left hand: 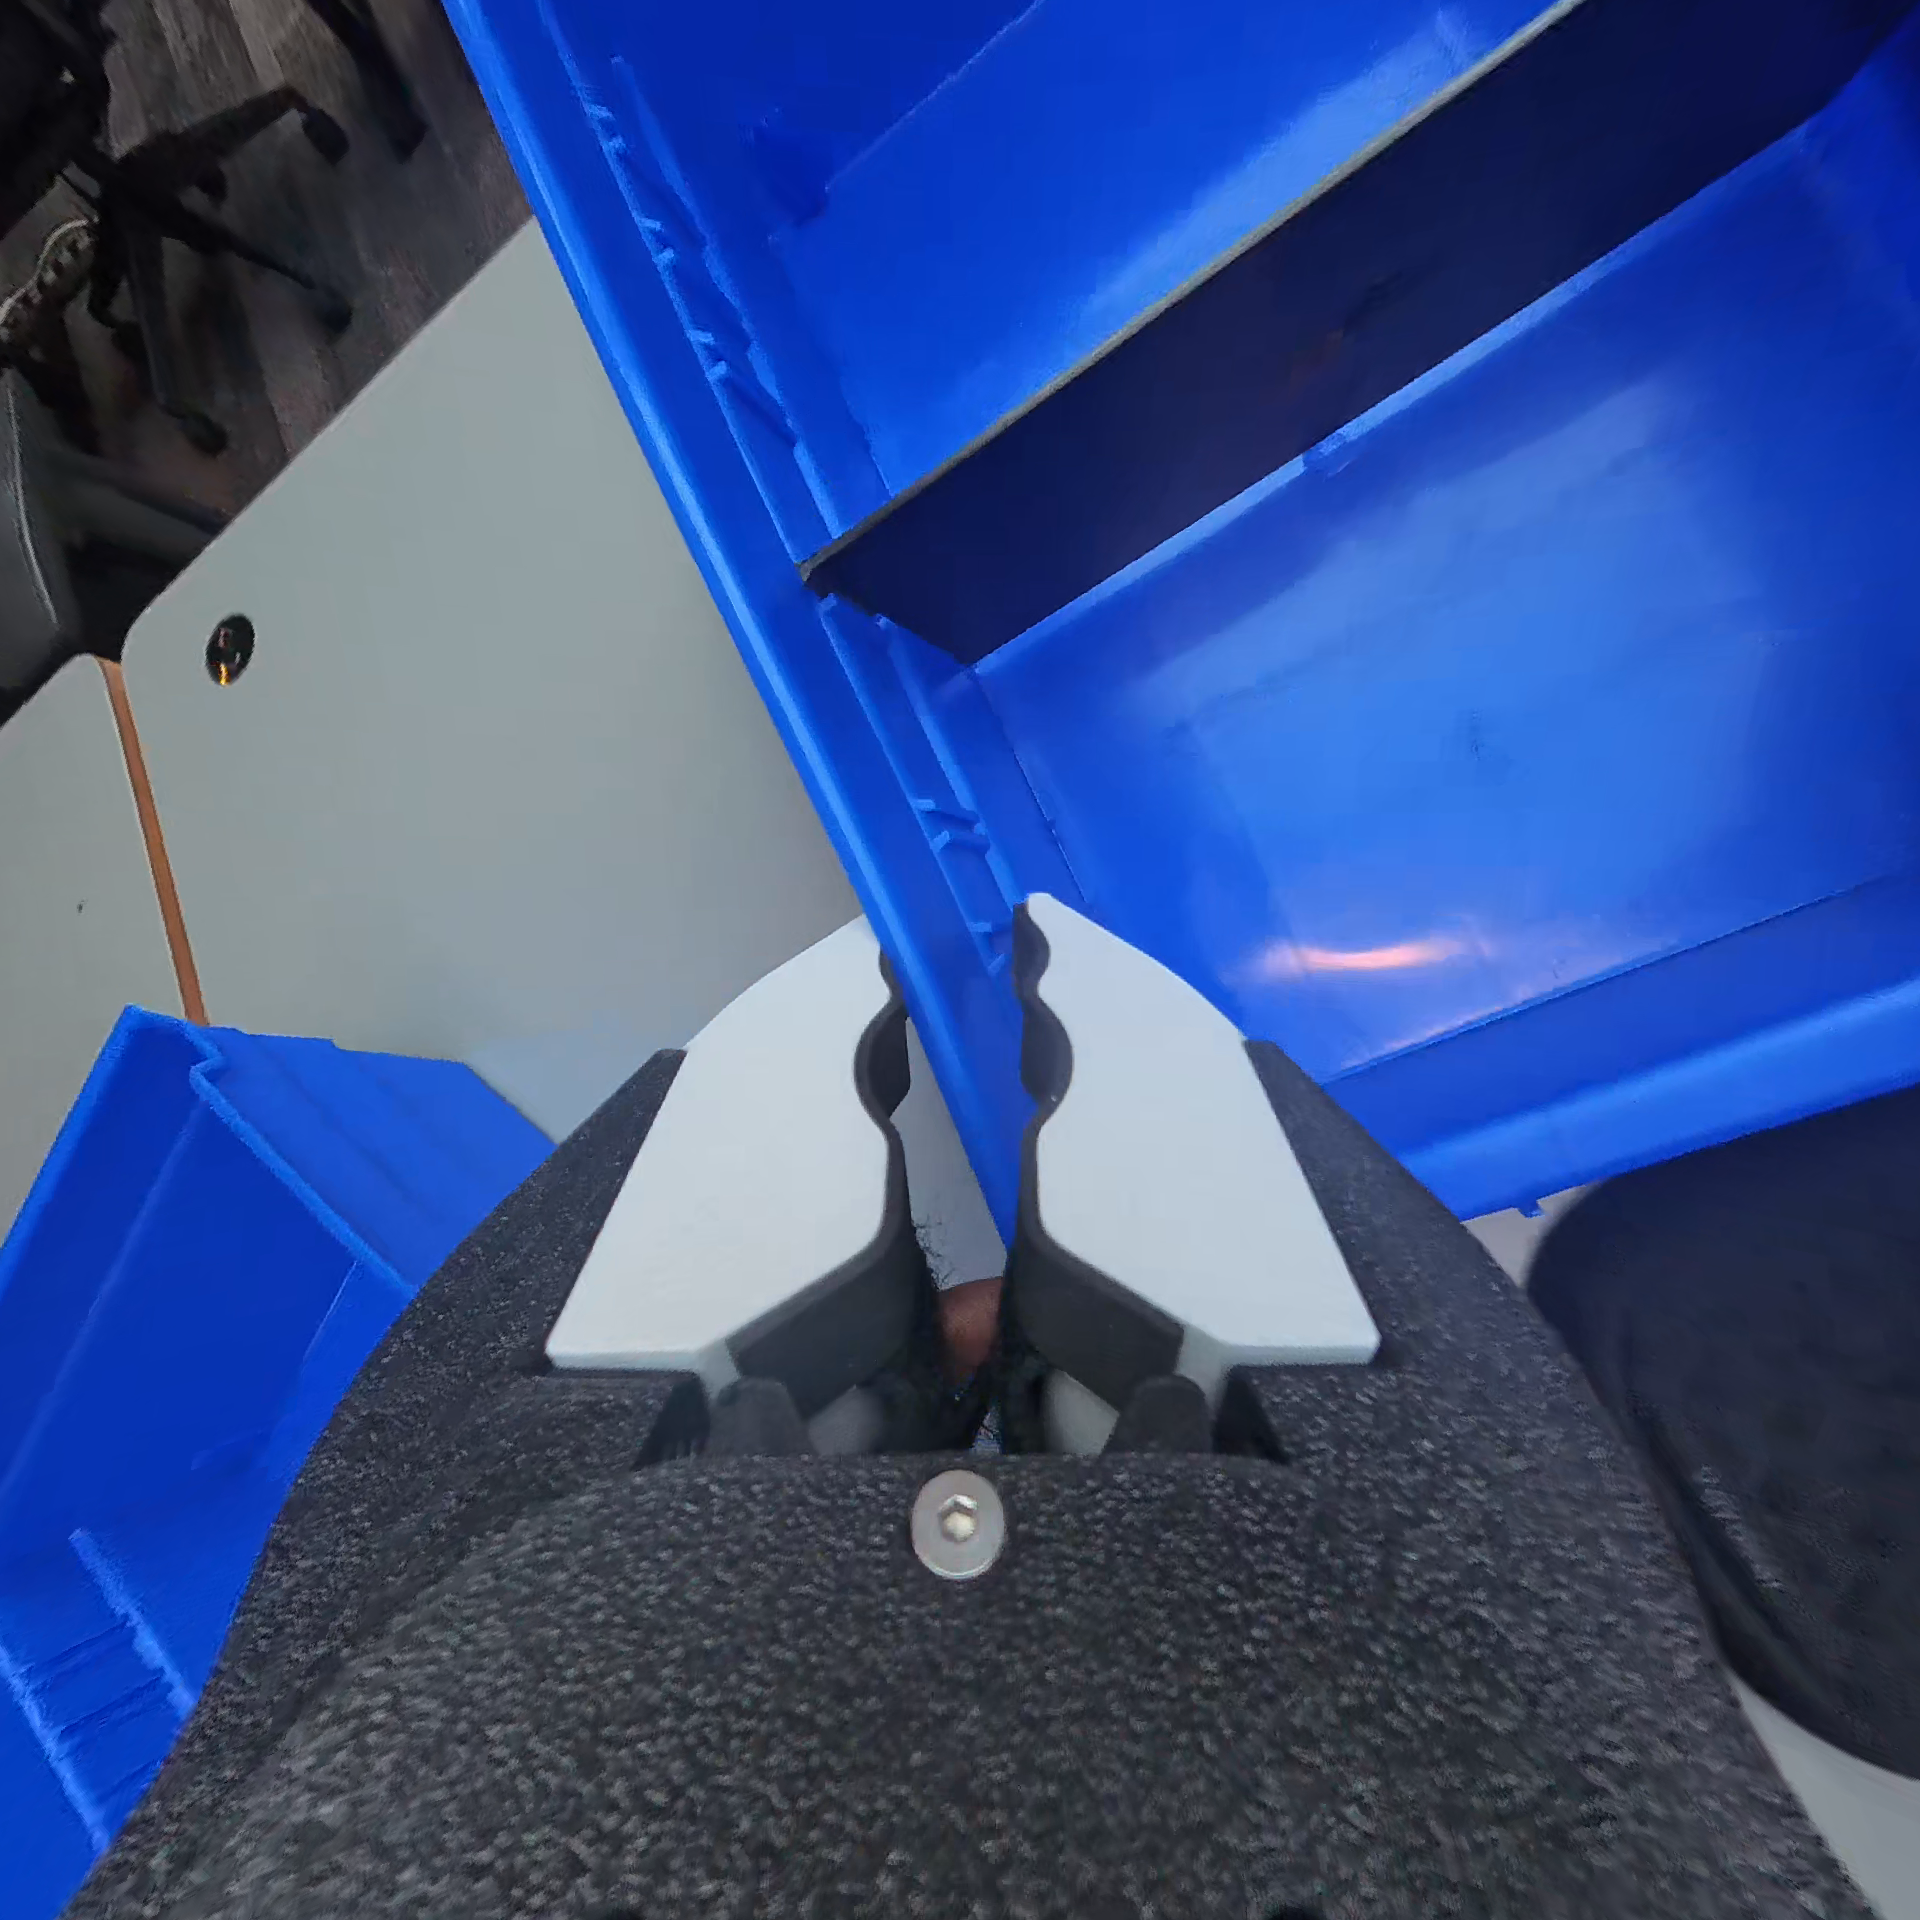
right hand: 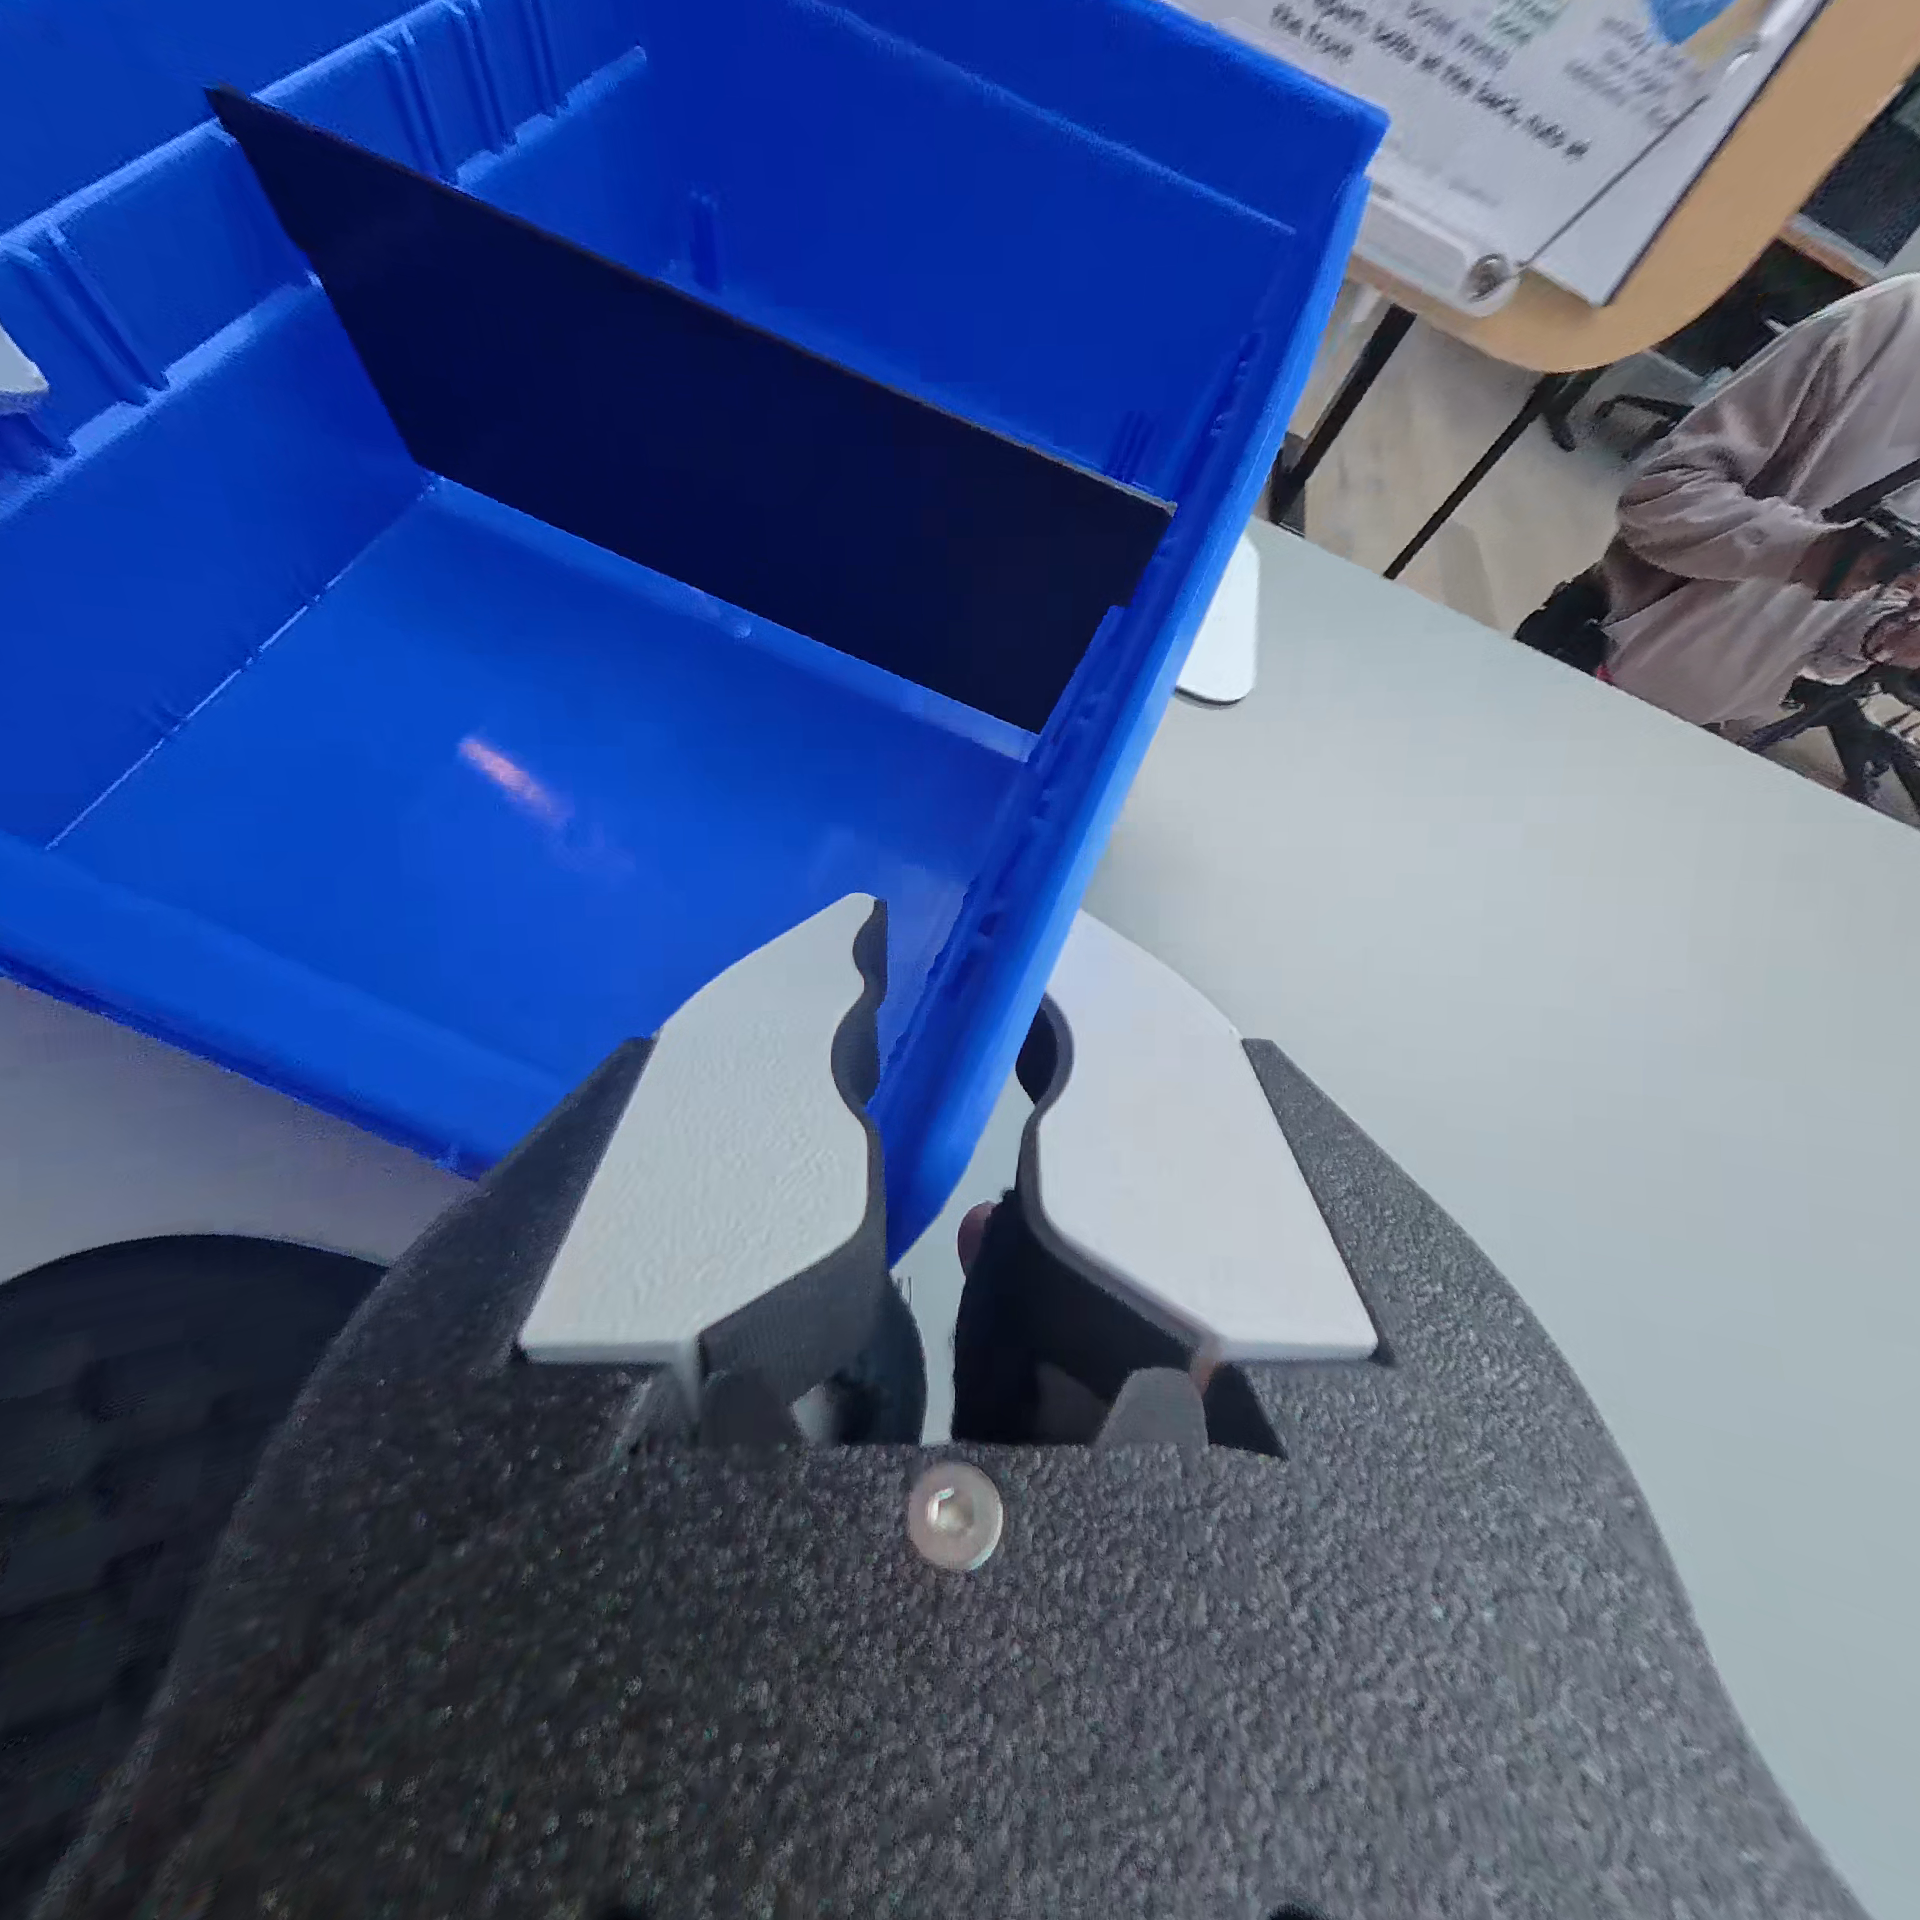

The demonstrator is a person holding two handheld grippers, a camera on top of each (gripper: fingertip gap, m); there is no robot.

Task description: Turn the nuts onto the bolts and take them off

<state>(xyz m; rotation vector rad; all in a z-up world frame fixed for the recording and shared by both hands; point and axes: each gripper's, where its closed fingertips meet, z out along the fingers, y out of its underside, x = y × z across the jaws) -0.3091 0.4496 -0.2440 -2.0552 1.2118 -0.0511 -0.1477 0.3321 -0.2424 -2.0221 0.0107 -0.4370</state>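
A blue plastic bin (left hand: 727, 364) with a black divider (left hand: 1247, 395) fills both views. No nuts or bolts show; the compartments in view are empty. My left gripper (left hand: 961, 966) is shut on the bin's left side wall, which runs up between its grey fingers (left hand: 769, 1143). My right gripper (right hand: 971, 956) is shut on the bin's right side wall (right hand: 1299, 343), one finger (right hand: 727, 1143) inside and the other outside. The divider (right hand: 727, 436) crosses the bin ahead of it.
A second, smaller blue bin (left hand: 156, 1351) lies at the lower left on the grey table (left hand: 416, 727). A dark sleeve (left hand: 1745, 1455) is beside the gripper. A person (right hand: 1766, 499) sits past the table edge, beyond a wooden desk holding a clipboard (right hand: 1558, 104). An office chair (left hand: 156, 208) stands far left. The tips of one gripper are about 20 cm away from the tips of the other.
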